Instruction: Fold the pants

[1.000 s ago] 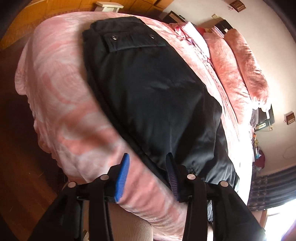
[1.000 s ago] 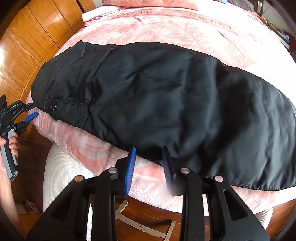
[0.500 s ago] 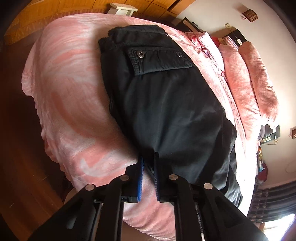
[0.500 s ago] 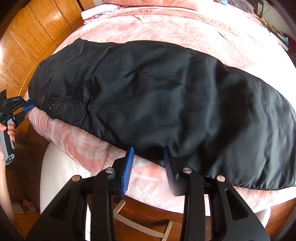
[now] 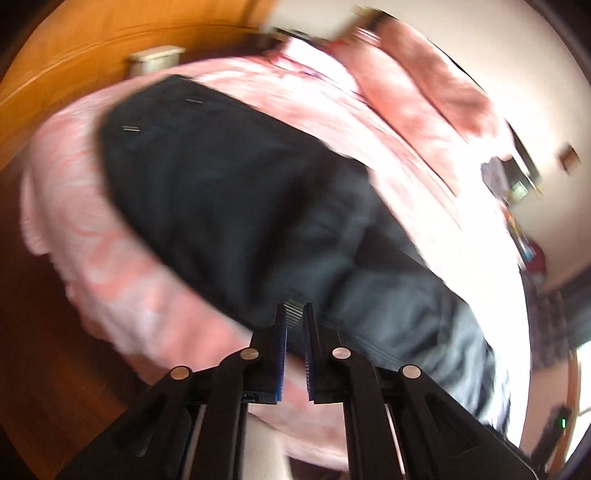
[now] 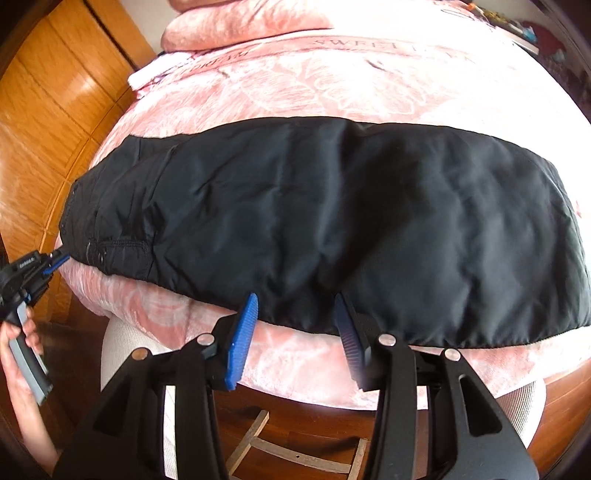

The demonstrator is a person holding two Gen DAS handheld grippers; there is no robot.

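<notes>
Pink bedding (image 6: 332,85) covered the bed under black pants (image 6: 332,221) lying lengthwise. Left gripper (image 5: 295,314) fingers were pinched on the pants' near edge. Right gripper (image 6: 295,314) fingers were opening, the hem just beyond, unpinched. Pillows (image 6: 240,22) lay far beyond; wood wardrobe (image 6: 55,110) stood left.

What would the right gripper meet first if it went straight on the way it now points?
Probably the near edge of the black pants, lying on the pink bedspread. The right gripper points at that edge, its jaws opening with nothing between them yet; depth is unclear.
</notes>
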